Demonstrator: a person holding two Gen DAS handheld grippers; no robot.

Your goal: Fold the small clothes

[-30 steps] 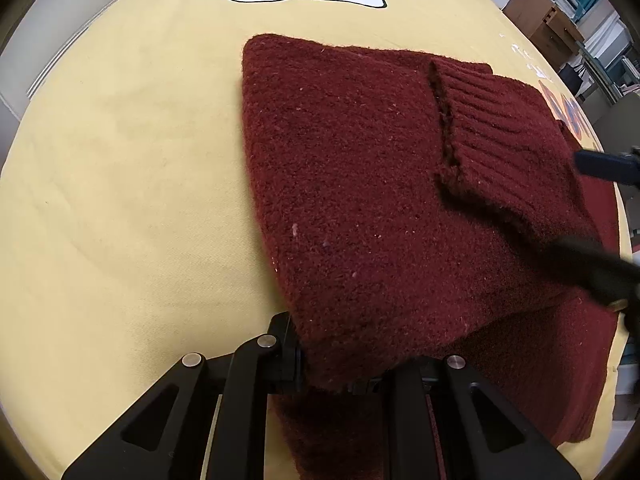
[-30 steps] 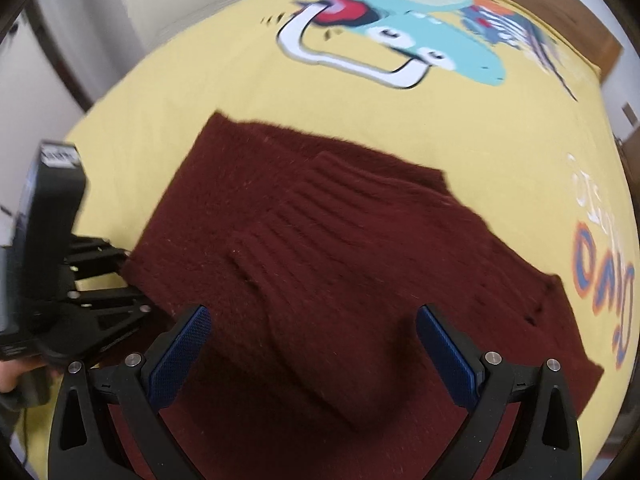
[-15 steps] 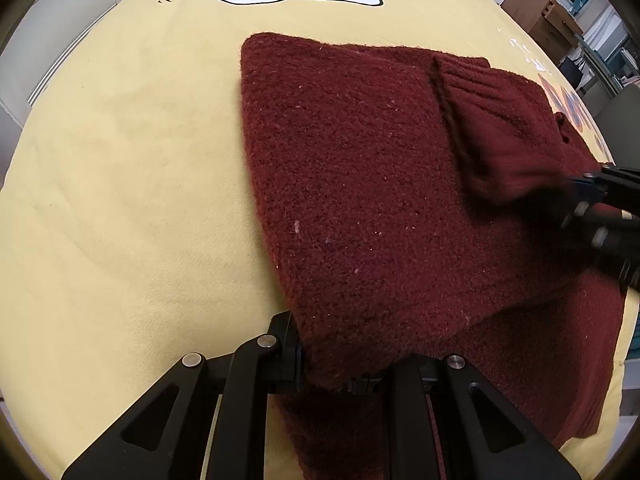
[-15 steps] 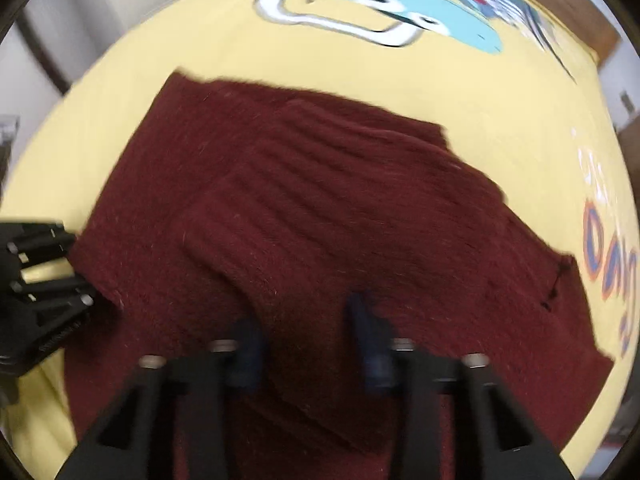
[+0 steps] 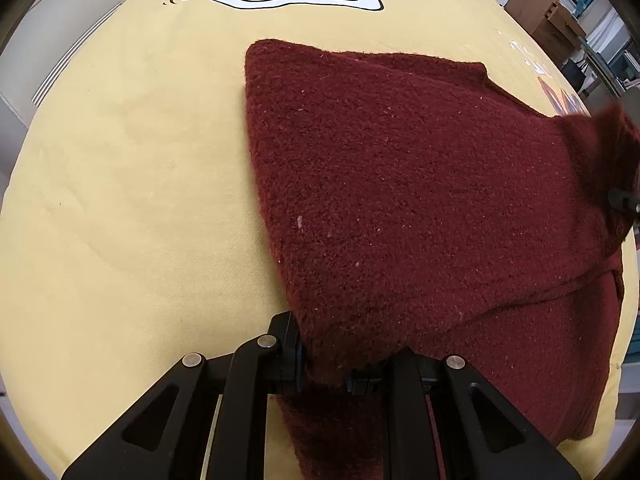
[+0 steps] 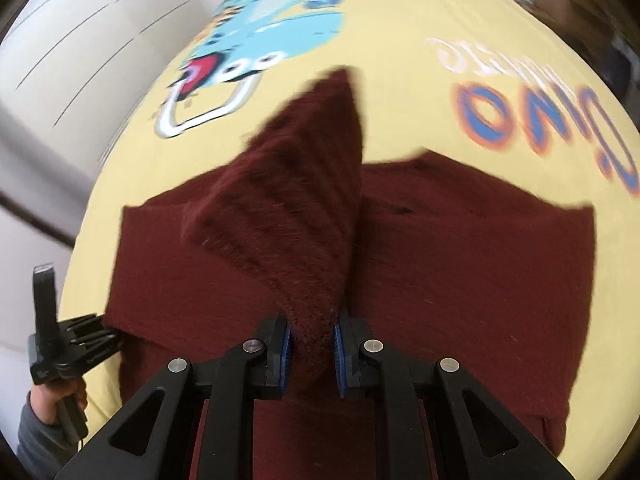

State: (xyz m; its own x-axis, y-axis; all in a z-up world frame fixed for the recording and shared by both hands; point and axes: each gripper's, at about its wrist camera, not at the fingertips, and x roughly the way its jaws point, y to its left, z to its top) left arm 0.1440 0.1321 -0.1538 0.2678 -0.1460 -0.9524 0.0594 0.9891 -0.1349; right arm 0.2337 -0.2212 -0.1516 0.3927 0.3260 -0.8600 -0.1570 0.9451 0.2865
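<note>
A: Item? Location?
B: Dark-red fuzzy knit sweater (image 5: 420, 200), on yellow cartoon-print surface (image 5: 120, 200).
A: Grippers?
B: Left hand-held gripper (image 5: 324, 372) clamps its hem corner; right hand-held gripper (image 6: 312, 348) pinches ribbed sleeve (image 6: 296, 200), raised.
A: Progress?
B: Partly folded; sleeve unplaced.

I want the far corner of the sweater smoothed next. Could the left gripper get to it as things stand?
Probably not yet. The left gripper is shut on the sweater's near edge, so it would have to let go first. The far corner itself lies uncovered on the yellow cloth.
</note>
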